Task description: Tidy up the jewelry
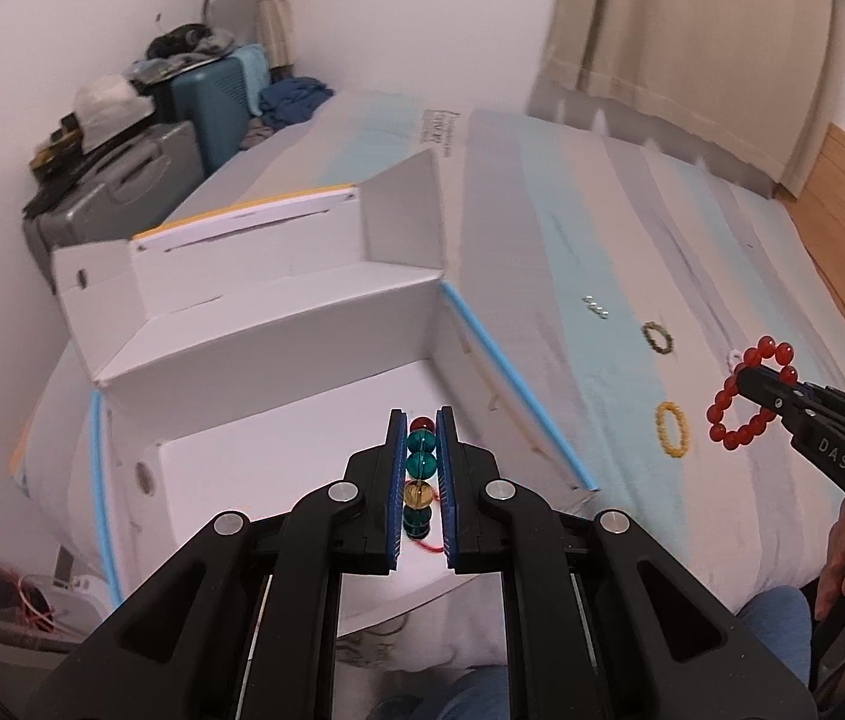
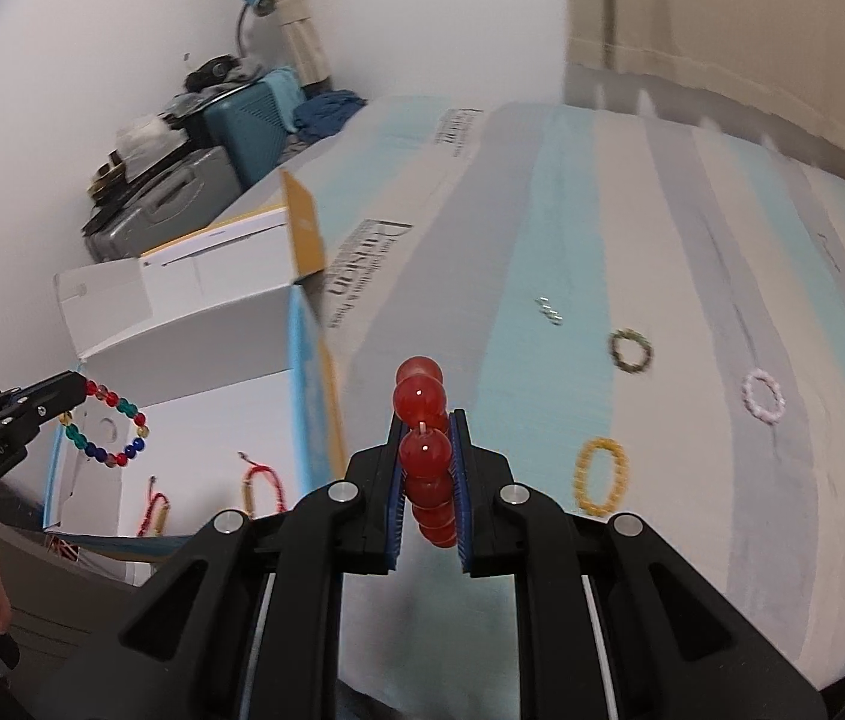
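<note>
Left wrist view: the left gripper (image 1: 421,420) has its jaws closed on a multicoloured bead bracelet (image 1: 420,462), teal, amber and dark red beads lined up between the blue pads, held above the open white cardboard box (image 1: 278,360) that sits on the striped bedsheet (image 1: 602,228). Off to the right, the right gripper (image 1: 746,381) pinches a red bead bracelet (image 1: 740,420), the loop hanging over the sheet. Lying on the sheet are a yellow bead bracelet (image 1: 672,429), a dark green bracelet (image 1: 658,337) and a short row of small silver beads (image 1: 596,307).

Right wrist view: the right gripper (image 2: 427,420) is clamped shut on the red bead bracelet (image 2: 424,450), beads stacked up between its pads. At the left edge the left gripper (image 2: 77,387) carries the multicoloured bead bracelet (image 2: 107,429) over the box (image 2: 212,324); inside the box lie two red cord pieces with gold ends (image 2: 263,483). On the sheet (image 2: 692,210) rest the yellow bracelet (image 2: 601,477), the dark green one (image 2: 631,350), a pink bracelet (image 2: 763,395) and the silver beads (image 2: 550,311). Grey and teal suitcases (image 2: 206,180) stand against the far wall.
</note>
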Demonstrator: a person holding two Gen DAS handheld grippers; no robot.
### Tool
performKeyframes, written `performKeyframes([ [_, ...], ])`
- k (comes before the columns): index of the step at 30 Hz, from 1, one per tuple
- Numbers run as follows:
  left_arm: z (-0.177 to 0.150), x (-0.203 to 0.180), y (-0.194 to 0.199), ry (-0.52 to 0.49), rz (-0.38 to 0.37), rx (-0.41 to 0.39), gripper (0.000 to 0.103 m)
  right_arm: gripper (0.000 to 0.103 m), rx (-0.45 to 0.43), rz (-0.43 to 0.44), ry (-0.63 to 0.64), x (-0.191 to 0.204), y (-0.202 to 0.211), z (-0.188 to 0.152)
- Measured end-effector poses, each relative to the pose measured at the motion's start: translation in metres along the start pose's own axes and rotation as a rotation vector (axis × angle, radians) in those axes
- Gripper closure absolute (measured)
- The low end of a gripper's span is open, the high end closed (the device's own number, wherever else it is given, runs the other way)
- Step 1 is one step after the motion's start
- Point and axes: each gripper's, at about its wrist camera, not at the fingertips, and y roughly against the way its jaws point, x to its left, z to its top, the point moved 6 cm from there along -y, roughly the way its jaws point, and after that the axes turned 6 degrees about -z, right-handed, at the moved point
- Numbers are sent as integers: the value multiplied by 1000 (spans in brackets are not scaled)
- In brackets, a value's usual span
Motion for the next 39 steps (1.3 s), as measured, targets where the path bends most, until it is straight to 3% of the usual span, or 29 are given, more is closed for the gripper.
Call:
performKeyframes([
  [12,-24,63,8,79,55,18,94,91,-16,81,101,92,-3,11],
  [20,-41,99,4,130,84,44,94,91,33,116,180,149,-29,5],
  [39,-79,147,-46,202,94,178,94,91,226,97,281,200,-109,-33],
])
